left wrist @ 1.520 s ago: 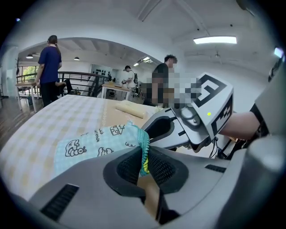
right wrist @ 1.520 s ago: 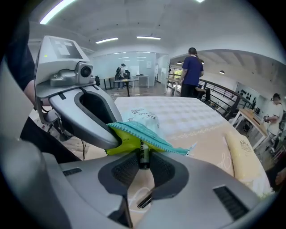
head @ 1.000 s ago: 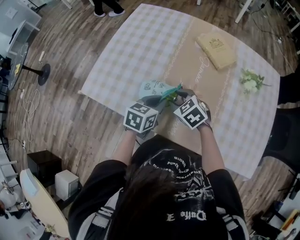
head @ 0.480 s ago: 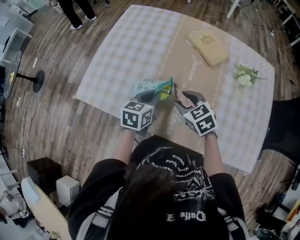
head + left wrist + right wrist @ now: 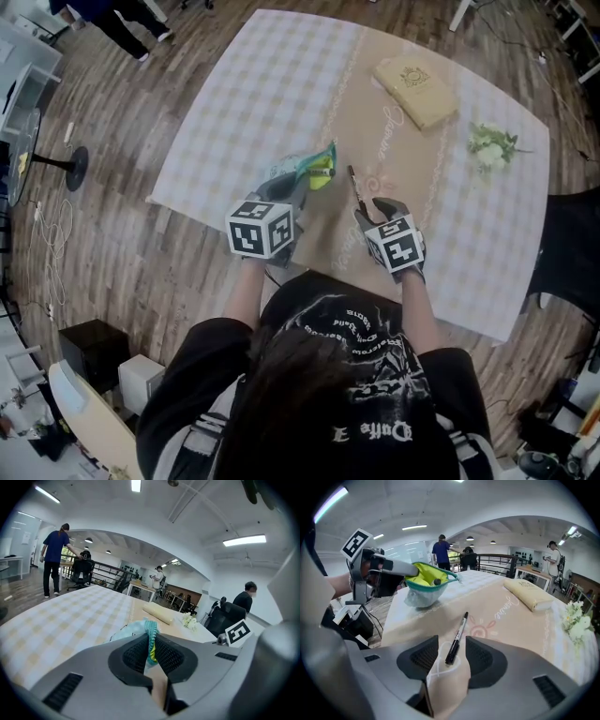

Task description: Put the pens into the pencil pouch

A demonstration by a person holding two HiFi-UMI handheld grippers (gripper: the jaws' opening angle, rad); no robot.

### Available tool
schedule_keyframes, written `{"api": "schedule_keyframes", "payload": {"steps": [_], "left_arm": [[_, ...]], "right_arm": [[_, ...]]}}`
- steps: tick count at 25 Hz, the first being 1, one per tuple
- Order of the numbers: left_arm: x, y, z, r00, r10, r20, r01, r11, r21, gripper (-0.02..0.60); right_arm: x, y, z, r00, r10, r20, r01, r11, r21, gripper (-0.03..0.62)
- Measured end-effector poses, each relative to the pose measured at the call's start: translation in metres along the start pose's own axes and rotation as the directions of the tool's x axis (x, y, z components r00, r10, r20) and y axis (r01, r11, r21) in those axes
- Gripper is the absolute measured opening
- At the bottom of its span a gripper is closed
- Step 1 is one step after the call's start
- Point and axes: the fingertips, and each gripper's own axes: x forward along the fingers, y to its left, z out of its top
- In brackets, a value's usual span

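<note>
A pale blue pencil pouch point(image 5: 302, 170) with a teal zipper rim and yellow lining hangs open just above the table. My left gripper point(image 5: 289, 190) is shut on its rim; in the left gripper view the teal edge point(image 5: 151, 637) is pinched between the pads. Something dark lies inside the pouch point(image 5: 424, 586). A black pen point(image 5: 357, 185) lies on the beige runner to the pouch's right. My right gripper point(image 5: 377, 208) hovers over the pen's near end point(image 5: 452, 653), jaws wide and closing. The pads stand either side of the pen without touching it.
A tan book-like box point(image 5: 416, 89) and a sprig of white flowers point(image 5: 491, 147) lie at the table's far right. The checked cloth point(image 5: 262, 84) runs out to the left edge. People stand and sit in the background.
My right gripper has drawn back from the pouch mouth to the right and lower, over the pen. My left gripper has carried the pouch a little to the left and up.
</note>
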Motion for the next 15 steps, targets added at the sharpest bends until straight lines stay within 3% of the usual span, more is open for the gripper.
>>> {"api": "schedule_keyframes", "payload": {"steps": [10,15], "left_arm": [[-0.023,0.022,0.006,0.998,0.033,0.054,-0.03,0.998,-0.049,0.043],[-0.034,0.031,0.004,0.997,0.036,0.073,-0.03,0.997,-0.071,0.043]], "right_arm": [[0.028,0.008,-0.027,0.996,-0.05,-0.068,0.055,0.996,0.077,0.181],[0.031,0.012,-0.034,0.993,-0.082,-0.086,0.088,0.994,0.068,0.163]]}}
